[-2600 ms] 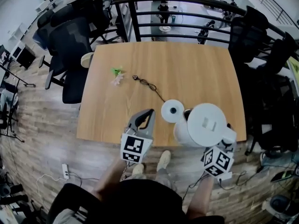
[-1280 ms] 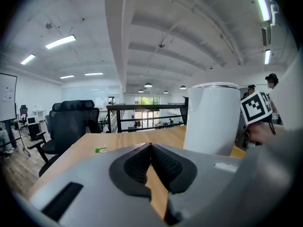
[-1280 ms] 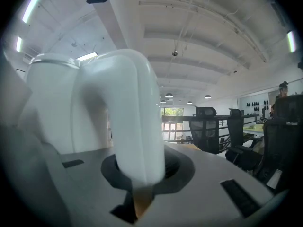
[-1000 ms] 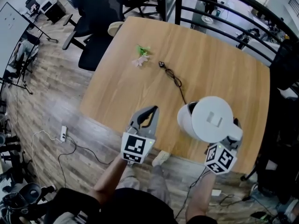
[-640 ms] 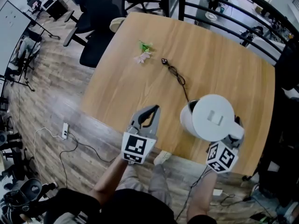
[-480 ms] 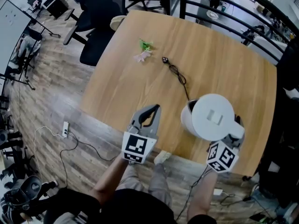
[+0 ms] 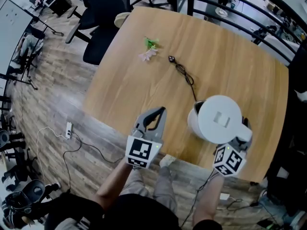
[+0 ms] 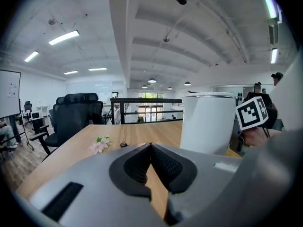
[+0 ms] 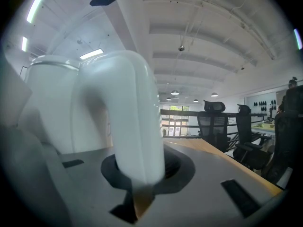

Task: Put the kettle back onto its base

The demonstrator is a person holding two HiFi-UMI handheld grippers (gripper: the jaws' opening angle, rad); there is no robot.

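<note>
The white kettle stands upright near the wooden table's front edge, and my right gripper is shut on its handle. The kettle's base is hidden beneath it, so I cannot tell whether the two touch. A black cord runs out from under the kettle toward the table's middle. In the right gripper view the handle fills the gap between the jaws of my right gripper. My left gripper hovers to the left of the kettle, shut with nothing in it. In the left gripper view the kettle rises just right of my left gripper.
A small pink and green flower lies far left on the table, with the cord's plug beside it. Black office chairs stand beyond the left corner. A black railing runs behind the table. A power strip lies on the floor.
In the earliest frame the round base lay uncovered just left of the kettle; now the kettle covers it. Over the last second both grippers and the kettle have sunk slightly.
</note>
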